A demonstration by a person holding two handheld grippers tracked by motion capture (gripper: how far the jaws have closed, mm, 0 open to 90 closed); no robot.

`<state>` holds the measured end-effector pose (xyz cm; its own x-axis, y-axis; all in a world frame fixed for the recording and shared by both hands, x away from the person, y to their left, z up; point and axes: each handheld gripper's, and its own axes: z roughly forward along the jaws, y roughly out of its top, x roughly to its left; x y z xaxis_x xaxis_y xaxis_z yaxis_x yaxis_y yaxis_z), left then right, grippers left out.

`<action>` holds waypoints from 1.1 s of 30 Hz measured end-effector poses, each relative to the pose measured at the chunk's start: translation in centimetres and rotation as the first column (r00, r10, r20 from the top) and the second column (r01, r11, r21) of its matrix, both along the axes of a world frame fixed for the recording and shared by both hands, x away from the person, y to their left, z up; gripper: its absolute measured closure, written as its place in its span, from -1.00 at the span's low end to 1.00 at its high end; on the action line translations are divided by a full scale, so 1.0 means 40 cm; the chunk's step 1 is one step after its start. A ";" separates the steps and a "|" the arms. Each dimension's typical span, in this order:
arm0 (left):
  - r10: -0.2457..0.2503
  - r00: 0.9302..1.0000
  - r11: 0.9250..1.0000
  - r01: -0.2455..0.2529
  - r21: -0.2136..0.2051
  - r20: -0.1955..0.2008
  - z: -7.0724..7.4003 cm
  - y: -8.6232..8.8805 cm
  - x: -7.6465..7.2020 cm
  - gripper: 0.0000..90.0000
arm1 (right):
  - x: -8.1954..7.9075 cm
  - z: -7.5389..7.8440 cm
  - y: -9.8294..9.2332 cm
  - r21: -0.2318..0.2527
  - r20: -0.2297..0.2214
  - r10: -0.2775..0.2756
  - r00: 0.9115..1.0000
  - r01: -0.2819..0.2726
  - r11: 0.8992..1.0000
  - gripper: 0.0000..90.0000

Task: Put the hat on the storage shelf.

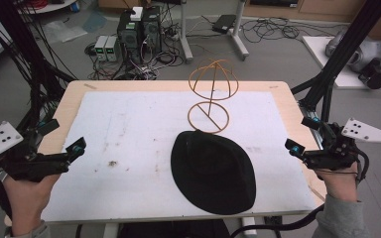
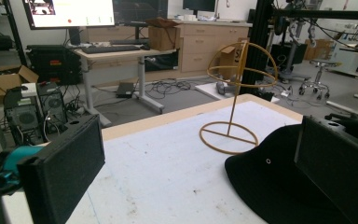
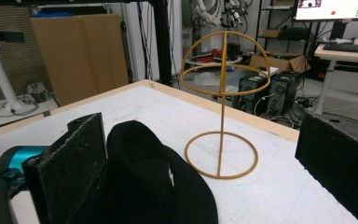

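A black brimmed hat lies flat on the white mat, right of centre and near the front edge. Just behind it stands a gold wire hat stand, with a ring base and a dome of hoops on a thin stem. My left gripper hovers open at the table's left edge, well clear of the hat. My right gripper is open at the right edge, a short way from the brim. The left gripper view shows the hat and stand between wide jaws. The right gripper view has the hat close by and the stand beyond.
The wooden table rim frames the mat. Black frame posts rise at both sides of the table. Computer towers, cables and a desk's legs occupy the floor behind.
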<state>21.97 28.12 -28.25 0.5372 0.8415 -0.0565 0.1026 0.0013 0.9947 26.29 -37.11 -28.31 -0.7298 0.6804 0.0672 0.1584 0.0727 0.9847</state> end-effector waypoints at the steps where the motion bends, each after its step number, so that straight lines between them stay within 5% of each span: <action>1: 0.000 1.000 1.000 0.000 0.001 -0.004 -0.002 0.000 0.002 -0.96 | 0.000 0.000 -0.003 0.004 -0.002 -0.003 1.000 0.003 1.000 -0.97; 14: -0.008 1.000 1.000 0.008 -0.001 -0.009 -0.005 -0.003 0.006 -0.96 | -0.001 0.000 -0.008 -0.006 -0.005 0.000 1.000 0.000 1.000 -0.98; 33: -0.015 1.000 1.000 0.015 -0.006 -0.019 -0.005 0.000 -0.010 -0.96 | 0.043 -0.006 0.096 -0.098 -0.008 0.106 0.994 -0.106 0.990 -0.98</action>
<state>21.57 28.12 -28.47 0.5486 0.8330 -0.0714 0.1212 0.0053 0.9926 28.02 -33.28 -28.57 -0.7982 0.6023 0.0063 0.1475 0.1853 0.9715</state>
